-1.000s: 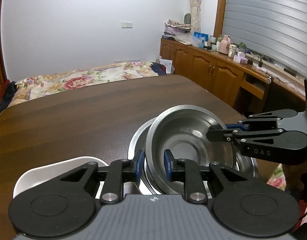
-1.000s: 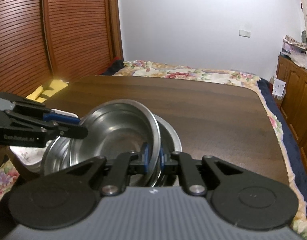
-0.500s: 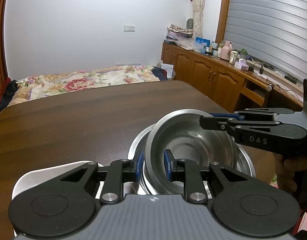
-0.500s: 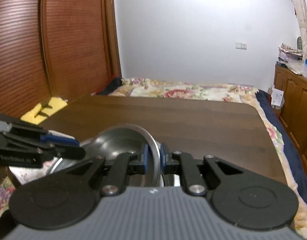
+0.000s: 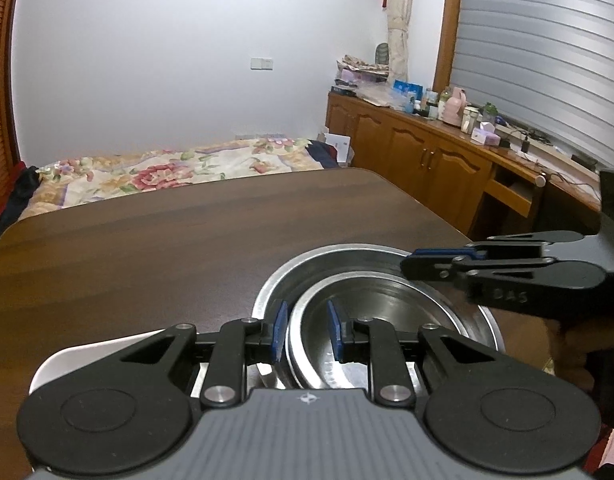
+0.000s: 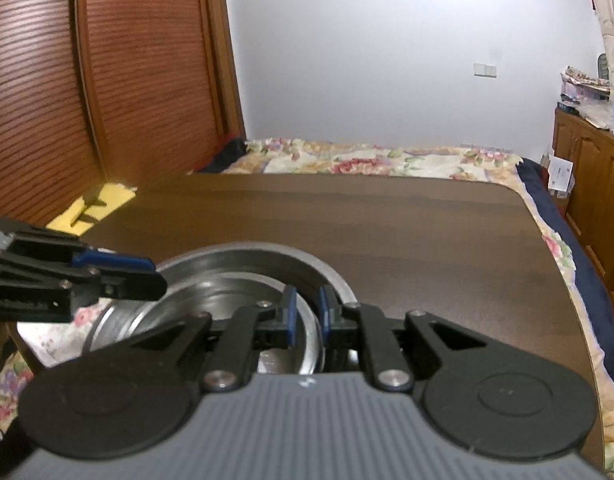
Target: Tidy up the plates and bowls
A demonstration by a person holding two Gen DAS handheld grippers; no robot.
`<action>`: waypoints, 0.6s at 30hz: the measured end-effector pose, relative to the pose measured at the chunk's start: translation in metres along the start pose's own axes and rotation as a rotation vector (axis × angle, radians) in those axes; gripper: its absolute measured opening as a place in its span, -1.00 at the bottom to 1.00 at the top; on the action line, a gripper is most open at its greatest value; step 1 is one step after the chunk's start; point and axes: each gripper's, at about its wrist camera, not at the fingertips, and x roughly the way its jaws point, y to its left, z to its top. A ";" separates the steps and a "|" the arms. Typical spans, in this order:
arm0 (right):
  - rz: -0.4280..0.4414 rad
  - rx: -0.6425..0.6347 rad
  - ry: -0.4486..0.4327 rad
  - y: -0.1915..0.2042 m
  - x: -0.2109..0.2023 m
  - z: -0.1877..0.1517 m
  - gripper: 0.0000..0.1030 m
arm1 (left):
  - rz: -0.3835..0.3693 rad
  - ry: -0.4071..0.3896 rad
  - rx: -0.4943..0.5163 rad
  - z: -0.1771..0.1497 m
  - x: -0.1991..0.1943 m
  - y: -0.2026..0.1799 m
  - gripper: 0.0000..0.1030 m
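A dark wooden desk point(image 5: 155, 248) fills the middle of the room, its far edge up against a bed point(image 5: 167, 168) with a flowered cover. Wooden cabinets point(image 5: 419, 160) cluttered with bottles and boxes line the wall under the shuttered window, and a slatted wooden door point(image 6: 107, 80) stands at the other side.

At the near edge of the desk sit 2 steel bowls, one inside the other. The outer bowl point(image 5: 291, 280) rests on the desk, its wide rim showing as a crescent on the far side. The inner bowl point(image 5: 371, 300) sits nested in it, close to level, its rim just below the outer one's rim. A white plate point(image 5: 87, 352) lies on the desk just beside the bowls, mostly hidden behind the left tool's body.

The left gripper point(image 5: 306, 330) reaches in from the near side, and its 2 blue pads straddle the near wall of the inner bowl, one pad outside and one inside; the jaws are drawn in on that rim and hold it. The right gripper point(image 6: 306, 312) comes in from the opposite side of the bowls and does the same there: its jaws are nearly closed, with the thin rim of the inner bowl pinched between the blue pads. In the left wrist view that right tool shows side-on over the bowls' far right rim, with part of the person's hand point(image 5: 563, 340) behind it.
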 end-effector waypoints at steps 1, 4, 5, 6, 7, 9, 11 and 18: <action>-0.002 0.002 -0.010 -0.001 -0.003 0.001 -0.74 | 0.005 -0.006 -0.003 0.000 -0.001 0.001 -0.51; -0.035 -0.019 -0.041 0.002 -0.010 0.001 -0.68 | 0.024 -0.018 -0.007 0.000 -0.003 0.003 -0.32; -0.048 -0.025 -0.051 0.002 -0.012 0.000 -0.63 | 0.034 -0.024 -0.005 0.000 -0.003 0.003 -0.26; -0.062 -0.029 -0.064 0.002 -0.014 -0.001 -0.33 | 0.046 -0.032 -0.002 -0.001 -0.004 0.003 -0.11; -0.071 -0.030 -0.078 0.001 -0.017 -0.002 -0.04 | 0.054 -0.037 -0.002 -0.002 -0.004 0.003 0.01; -0.081 -0.033 -0.089 -0.001 -0.019 -0.005 0.06 | 0.065 -0.047 -0.006 -0.005 -0.005 0.003 0.03; -0.092 -0.030 -0.087 -0.005 -0.019 -0.009 0.06 | 0.072 -0.054 -0.012 -0.008 -0.005 0.002 0.03; -0.097 0.016 -0.062 -0.012 -0.010 -0.023 0.06 | 0.101 -0.060 -0.019 -0.017 -0.004 -0.006 0.03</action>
